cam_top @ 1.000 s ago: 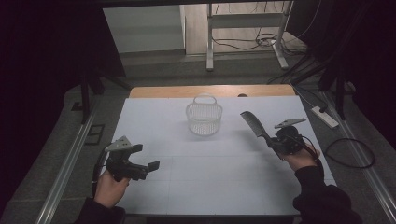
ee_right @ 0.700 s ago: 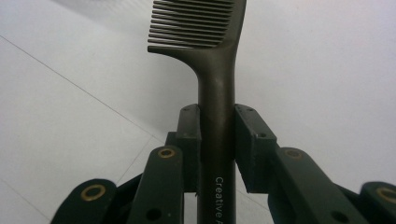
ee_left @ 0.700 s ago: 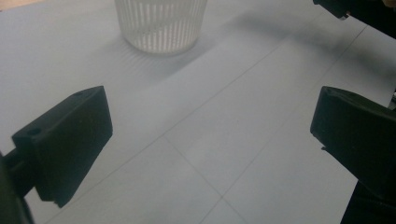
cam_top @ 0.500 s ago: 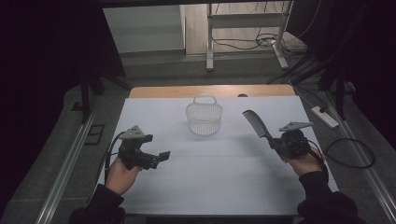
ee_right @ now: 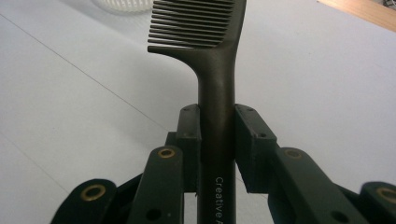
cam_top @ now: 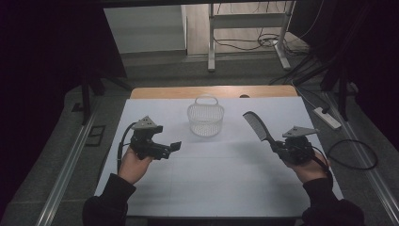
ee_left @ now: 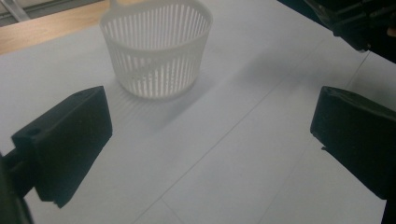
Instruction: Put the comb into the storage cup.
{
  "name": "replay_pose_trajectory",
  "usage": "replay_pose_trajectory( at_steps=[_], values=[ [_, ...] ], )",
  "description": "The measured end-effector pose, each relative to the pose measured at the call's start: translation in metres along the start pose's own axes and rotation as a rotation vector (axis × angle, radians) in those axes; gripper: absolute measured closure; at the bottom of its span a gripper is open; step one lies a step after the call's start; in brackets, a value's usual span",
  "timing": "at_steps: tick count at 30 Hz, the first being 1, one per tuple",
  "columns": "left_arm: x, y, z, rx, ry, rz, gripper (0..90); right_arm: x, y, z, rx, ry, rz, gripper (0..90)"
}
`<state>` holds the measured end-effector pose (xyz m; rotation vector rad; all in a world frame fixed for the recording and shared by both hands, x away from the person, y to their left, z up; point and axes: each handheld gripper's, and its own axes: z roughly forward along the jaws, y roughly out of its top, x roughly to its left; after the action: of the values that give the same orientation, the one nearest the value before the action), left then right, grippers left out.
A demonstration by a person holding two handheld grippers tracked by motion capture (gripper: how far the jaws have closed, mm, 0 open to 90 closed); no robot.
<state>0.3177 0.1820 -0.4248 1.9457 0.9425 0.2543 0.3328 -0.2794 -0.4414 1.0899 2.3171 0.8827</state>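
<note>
A white slatted basket (cam_top: 205, 117) with a small handle stands at the far middle of the white table (cam_top: 221, 179); in the left gripper view the basket (ee_left: 156, 46) sits just beyond the jaws. My left gripper (cam_top: 170, 148) hovers left of the basket, open, nothing between its jaws (ee_left: 210, 144). My right gripper (cam_top: 276, 147) is shut on the handle of a black comb (cam_top: 257, 125), whose toothed head points up and toward the basket. In the right gripper view the comb (ee_right: 212, 51) stands clamped between both pads, teeth to the left.
A wooden strip (cam_top: 211, 92) runs along the table's far edge. A power strip (cam_top: 326, 118) and a looped cable (cam_top: 353, 155) lie on the floor at the right. A metal frame (cam_top: 244, 33) stands beyond the table.
My left gripper has moved forward and to the right, closer to the basket. The right gripper holds the comb in nearly the same place.
</note>
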Motion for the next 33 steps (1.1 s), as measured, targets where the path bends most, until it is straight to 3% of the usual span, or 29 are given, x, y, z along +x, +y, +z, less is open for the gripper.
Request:
replay_pose_trajectory(
  at_steps=[13, 22, 33],
  values=[
    [-0.006, 0.022, 0.014, -0.017, -0.049, 0.006, 0.0, 0.006, -0.005, -0.01, -0.042, 0.007, -0.004, 72.3],
    [-0.006, 0.019, 0.012, -0.016, -0.072, -0.011, 0.0, 0.015, -0.009, -0.016, -0.065, 0.011, -0.019, 72.3],
    [-0.007, 0.02, 0.009, -0.022, -0.108, -0.033, 0.0, 0.04, -0.01, -0.019, -0.09, 0.017, -0.069, 72.3]
  ],
)
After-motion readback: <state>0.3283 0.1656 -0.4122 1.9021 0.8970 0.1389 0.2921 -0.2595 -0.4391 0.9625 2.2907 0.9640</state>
